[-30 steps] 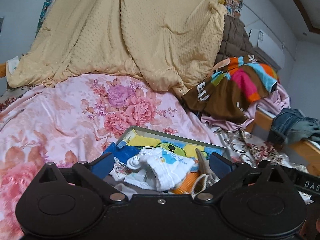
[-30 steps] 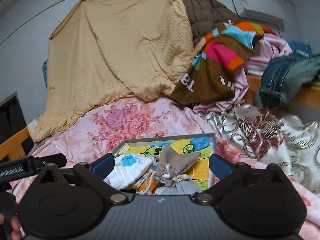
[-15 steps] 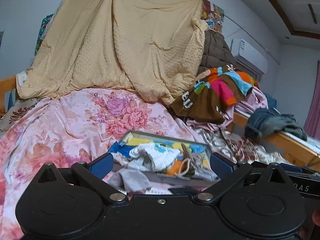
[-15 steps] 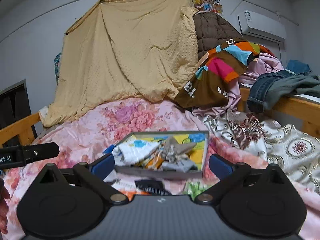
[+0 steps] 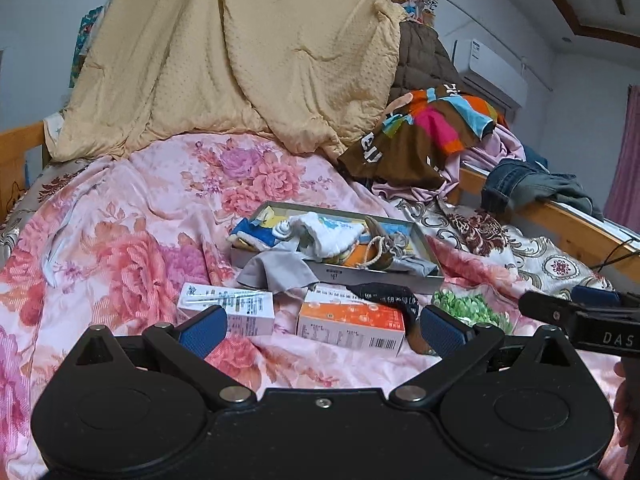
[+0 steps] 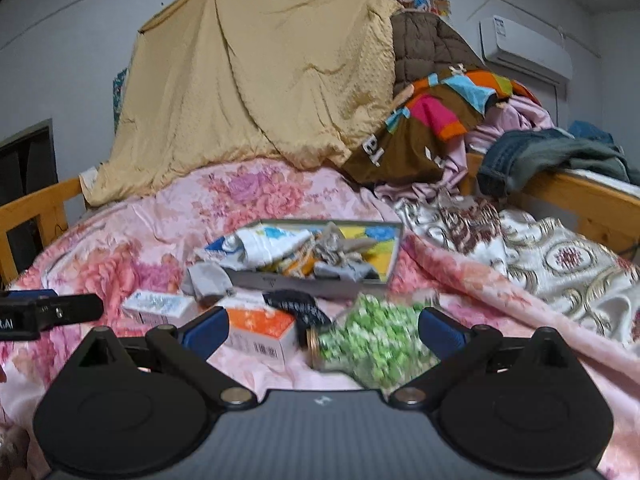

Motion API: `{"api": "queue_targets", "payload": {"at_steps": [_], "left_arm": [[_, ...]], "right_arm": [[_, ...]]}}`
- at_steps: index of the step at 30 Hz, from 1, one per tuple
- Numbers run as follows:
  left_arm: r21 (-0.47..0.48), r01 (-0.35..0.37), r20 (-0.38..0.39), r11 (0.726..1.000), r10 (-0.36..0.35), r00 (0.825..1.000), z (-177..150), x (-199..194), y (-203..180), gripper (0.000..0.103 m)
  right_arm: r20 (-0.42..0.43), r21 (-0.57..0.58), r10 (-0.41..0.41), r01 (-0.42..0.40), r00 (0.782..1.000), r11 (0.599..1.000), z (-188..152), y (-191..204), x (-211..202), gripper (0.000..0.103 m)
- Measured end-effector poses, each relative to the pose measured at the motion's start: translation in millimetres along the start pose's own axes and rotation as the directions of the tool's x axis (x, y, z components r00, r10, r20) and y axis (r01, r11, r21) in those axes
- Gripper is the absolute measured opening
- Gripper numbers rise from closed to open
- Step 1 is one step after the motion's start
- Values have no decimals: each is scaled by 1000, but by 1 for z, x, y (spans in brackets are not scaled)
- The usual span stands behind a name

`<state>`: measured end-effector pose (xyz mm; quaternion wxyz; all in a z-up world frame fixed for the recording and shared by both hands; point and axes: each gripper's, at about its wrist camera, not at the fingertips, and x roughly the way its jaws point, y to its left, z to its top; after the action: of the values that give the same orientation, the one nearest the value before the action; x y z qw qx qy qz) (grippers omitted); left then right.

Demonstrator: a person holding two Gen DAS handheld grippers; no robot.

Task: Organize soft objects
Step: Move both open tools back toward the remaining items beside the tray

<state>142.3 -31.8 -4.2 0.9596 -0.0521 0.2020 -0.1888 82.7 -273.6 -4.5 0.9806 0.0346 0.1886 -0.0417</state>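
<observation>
Soft objects, small cloths and socks, lie piled in the shallow tray (image 5: 425,240) in the middle of the bed, a little far from me. I see there a white cloth (image 5: 332,234), a blue one (image 5: 256,236), a tan drawstring pouch (image 5: 382,246) and a grey cloth (image 5: 276,274) that hangs over the near rim onto the bedcover. I think the tray serves as the collecting place, so these pieces are together there because they are already gathered, and the grey one is only half inside.

Nearer to me, outside the tray, lie a white box (image 5: 228,306), an orange box (image 5: 352,324) and a black cloth (image 5: 384,294) that rests partly on the orange box. At the near right is a green patterned thing (image 6: 372,340); in the right view it is blurred, with a round brown end, and I cannot tell what it is.

My left hand-held gripper (image 5: 320,326) is released, its blue pads wide apart with nothing between them, and it hangs over the near part of the bed in front of the boxes. My right hand-held gripper (image 6: 322,326) is also released and empty, in front of the green thing. Probably I keep both spread like this to be ready for the next soft piece, maybe the black cloth.

The surface is a bed with a pink flowered cover (image 5: 120,240), soft and wrinkled, so the tray sits a little tilted. At the far side hangs a yellow blanket (image 5: 240,60), and at the right are a heap of coloured clothes (image 5: 424,132), a wooden rail (image 6: 580,200) and an air conditioner (image 6: 524,50) on the wall.
</observation>
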Motion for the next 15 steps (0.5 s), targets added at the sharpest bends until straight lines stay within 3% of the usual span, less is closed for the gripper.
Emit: {"api": "queue_targets", "payload": {"at_steps": [15], "left_arm": [[14,24,-33,1000,-23,999,-23,0,7,102]], "right_arm": [[-79,-54,9,-13,997,998,-20,16,12,103]]}}
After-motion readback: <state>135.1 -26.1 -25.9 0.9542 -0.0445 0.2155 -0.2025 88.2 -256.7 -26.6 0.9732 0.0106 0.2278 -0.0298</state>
